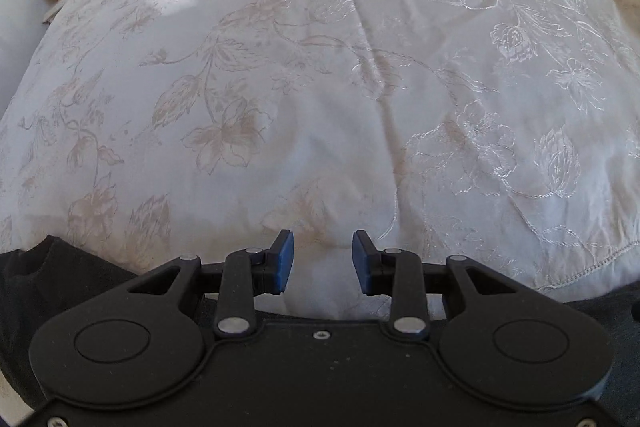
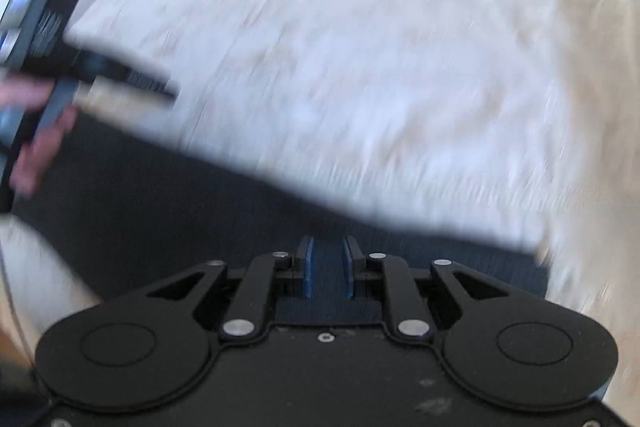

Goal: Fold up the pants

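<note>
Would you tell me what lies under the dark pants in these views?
The dark pants lie on the white floral bedspread, which shows all around them. The part beneath the pants is covered and cannot be seen.

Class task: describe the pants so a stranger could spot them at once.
Start from the big bed under the white floral bedspread. Along its near edge, under the hand-held grippers, lie the pants. They are the only dark fabric on the pale cover.
</note>
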A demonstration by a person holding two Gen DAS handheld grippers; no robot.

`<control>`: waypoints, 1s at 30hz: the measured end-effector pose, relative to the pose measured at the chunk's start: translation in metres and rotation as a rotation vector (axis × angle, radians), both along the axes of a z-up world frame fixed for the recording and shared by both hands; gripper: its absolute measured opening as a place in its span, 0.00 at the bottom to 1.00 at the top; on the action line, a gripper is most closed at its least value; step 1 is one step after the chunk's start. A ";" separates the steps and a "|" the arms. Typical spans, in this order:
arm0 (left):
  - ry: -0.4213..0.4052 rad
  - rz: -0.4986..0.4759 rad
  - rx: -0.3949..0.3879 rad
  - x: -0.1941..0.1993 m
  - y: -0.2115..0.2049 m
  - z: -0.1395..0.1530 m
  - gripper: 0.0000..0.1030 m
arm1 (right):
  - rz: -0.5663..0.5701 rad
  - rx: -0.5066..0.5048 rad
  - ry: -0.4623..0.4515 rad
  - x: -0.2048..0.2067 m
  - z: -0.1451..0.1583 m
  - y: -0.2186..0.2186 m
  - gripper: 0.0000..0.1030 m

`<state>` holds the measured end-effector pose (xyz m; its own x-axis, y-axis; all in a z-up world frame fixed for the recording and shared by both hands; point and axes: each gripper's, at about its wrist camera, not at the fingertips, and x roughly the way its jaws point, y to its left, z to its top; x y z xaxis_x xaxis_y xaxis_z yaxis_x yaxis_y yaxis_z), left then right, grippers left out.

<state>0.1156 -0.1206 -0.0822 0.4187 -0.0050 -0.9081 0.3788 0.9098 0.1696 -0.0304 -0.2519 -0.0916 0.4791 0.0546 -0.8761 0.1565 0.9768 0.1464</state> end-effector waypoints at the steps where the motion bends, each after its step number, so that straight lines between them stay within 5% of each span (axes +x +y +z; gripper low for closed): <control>1: 0.002 0.007 0.003 0.000 0.004 0.001 0.42 | -0.009 0.008 -0.006 0.010 0.000 -0.003 0.19; 10: 0.008 0.067 -0.015 0.006 0.032 0.012 0.42 | 0.122 0.091 0.118 0.088 -0.042 0.016 0.19; 18: 0.021 0.030 -0.042 0.005 0.019 0.002 0.42 | 0.285 0.040 0.063 0.033 -0.025 0.054 0.19; 24: 0.117 0.030 0.016 -0.016 0.030 -0.032 0.42 | 0.222 0.073 0.112 0.020 -0.042 0.053 0.18; 30: 0.053 0.002 0.019 -0.043 0.041 -0.033 0.42 | 0.060 0.136 0.042 0.013 -0.026 0.025 0.17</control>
<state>0.0723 -0.0792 -0.1154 0.3701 0.0134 -0.9289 0.3857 0.9074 0.1668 -0.0173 -0.2266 -0.1174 0.4347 0.2013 -0.8778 0.1067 0.9563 0.2722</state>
